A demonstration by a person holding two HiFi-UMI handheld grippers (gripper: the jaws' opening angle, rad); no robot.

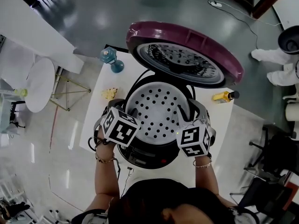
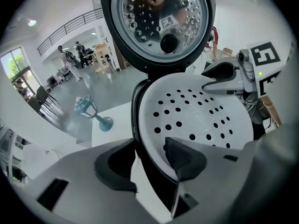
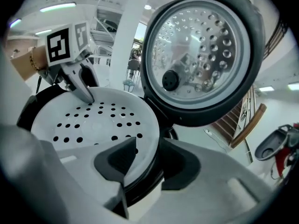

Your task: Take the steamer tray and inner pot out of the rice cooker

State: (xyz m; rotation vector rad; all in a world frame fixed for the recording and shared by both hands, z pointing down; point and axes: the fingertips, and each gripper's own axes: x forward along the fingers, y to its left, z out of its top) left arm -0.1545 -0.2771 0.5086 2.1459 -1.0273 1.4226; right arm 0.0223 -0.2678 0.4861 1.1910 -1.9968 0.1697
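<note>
The rice cooker (image 1: 149,160) stands on a white table with its maroon lid (image 1: 184,55) tipped up at the back. The white perforated steamer tray (image 1: 156,111) sits in the top of it, over the dark inner pot rim (image 2: 136,125). My left gripper (image 1: 122,108) straddles the tray's left rim, one pad inside and one outside (image 2: 149,155). My right gripper (image 1: 189,116) clamps the right rim the same way (image 3: 145,160). Each gripper shows in the other's view: the right gripper (image 2: 219,80), the left gripper (image 3: 86,90).
On the table (image 1: 93,120) behind the cooker stand a blue lantern ornament (image 1: 110,59), a small yellow item (image 1: 110,93) and a yellow bottle (image 1: 224,96). A round white side table (image 1: 39,85) is on the left. A person in white (image 1: 280,55) is at the far right.
</note>
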